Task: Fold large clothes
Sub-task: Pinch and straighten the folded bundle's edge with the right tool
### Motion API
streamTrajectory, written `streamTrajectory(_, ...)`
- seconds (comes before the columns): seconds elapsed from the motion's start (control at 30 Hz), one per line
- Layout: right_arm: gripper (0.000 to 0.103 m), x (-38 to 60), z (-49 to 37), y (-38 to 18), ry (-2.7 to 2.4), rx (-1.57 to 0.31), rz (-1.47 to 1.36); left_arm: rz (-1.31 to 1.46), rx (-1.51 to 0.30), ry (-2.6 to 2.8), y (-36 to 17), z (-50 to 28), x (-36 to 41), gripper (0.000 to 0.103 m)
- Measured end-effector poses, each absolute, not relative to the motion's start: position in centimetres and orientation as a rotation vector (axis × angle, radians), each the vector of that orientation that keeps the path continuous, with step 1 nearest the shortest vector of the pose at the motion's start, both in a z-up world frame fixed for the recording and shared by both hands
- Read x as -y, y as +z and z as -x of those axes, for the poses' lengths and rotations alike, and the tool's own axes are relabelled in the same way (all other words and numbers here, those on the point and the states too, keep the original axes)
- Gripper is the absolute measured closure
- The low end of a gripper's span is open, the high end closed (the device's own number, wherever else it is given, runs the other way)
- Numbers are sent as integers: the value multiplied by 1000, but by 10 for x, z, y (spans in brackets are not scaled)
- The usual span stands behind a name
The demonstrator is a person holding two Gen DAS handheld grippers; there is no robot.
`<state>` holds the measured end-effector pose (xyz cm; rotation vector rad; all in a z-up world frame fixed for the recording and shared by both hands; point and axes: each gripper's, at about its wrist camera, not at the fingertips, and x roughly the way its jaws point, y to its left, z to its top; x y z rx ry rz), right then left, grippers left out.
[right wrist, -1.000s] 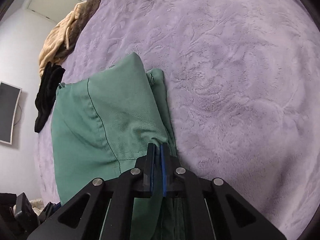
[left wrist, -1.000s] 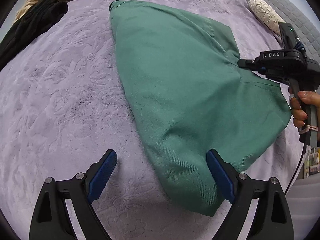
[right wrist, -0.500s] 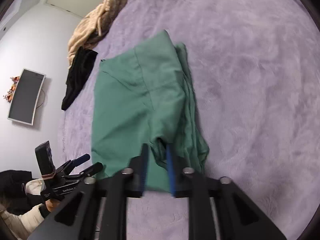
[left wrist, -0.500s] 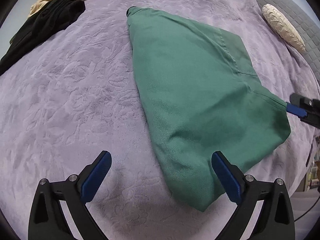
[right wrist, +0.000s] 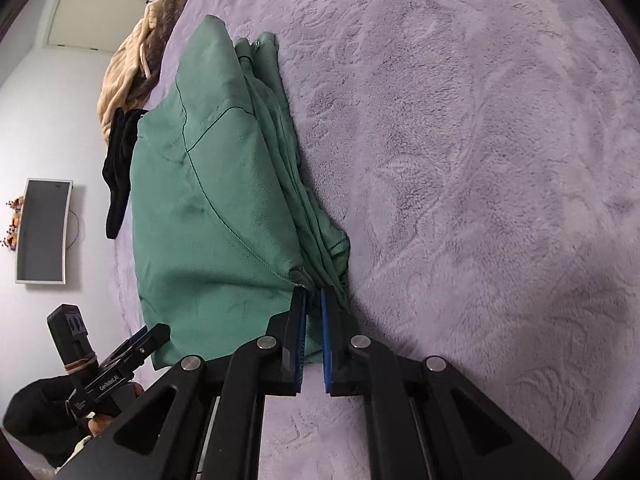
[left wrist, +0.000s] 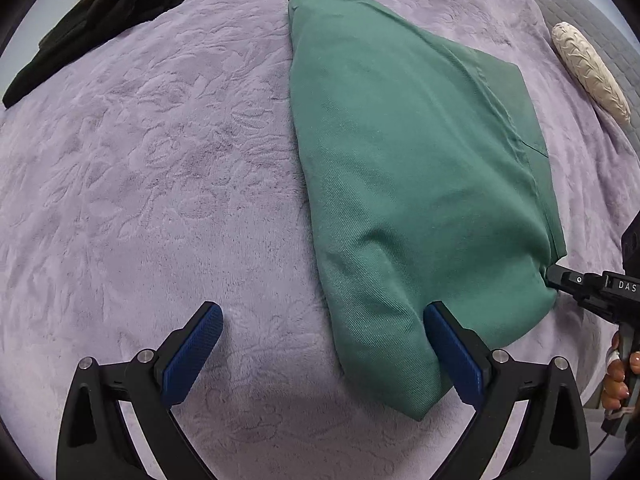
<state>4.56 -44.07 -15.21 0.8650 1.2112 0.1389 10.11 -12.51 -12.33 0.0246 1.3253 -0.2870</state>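
Two grippers work one green garment [left wrist: 404, 184], which lies folded lengthwise on the lilac bedspread [left wrist: 160, 160]. Ahead of the right gripper [right wrist: 313, 320] and to its left, the cloth runs away in a long wedge; its blue pads have just been closing and now stand nearly together, pinching the near corner where several layers of edge bunch. I judge this is to pull the end taut and keep the layers aligned. At the left gripper [left wrist: 322, 354] the jaws stand spread wide and grip nothing: its right-hand pad [left wrist: 454, 354] lies against the cloth's near tip, the other over bare bedspread. It points steeply down, seemingly poised to take that tip. Far ahead of both tools, black clothes [left wrist: 100, 16] and a beige bundle [right wrist: 136, 52] lie well clear, leaving room to fold
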Motion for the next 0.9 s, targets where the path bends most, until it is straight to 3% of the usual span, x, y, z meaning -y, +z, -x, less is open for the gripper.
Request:
streamTrajectory(0.33,97,441,-28,-137,-5,-1217,-836,-26,-1331,-307,-122,-104,127,2)
streamTrajectory(0.4,88,441,-23,-136,-39,-1224,-839,-22,-1336,-310,-121,-105,122,2)
streamTrajectory(0.8,88,423,8,-109,-62,-1163,-880,-68,-1331,-350,-117,-112,122,2)
streamTrajectory(0.87,78,418,5,-104,-50,-1152,-874,-73,-1334,-359,-116,-115,122,2)
streamTrajectory(0.9,65,416,3,-101,-44,-1146,-869,-78,-1335,-365,-114,-115,123,2)
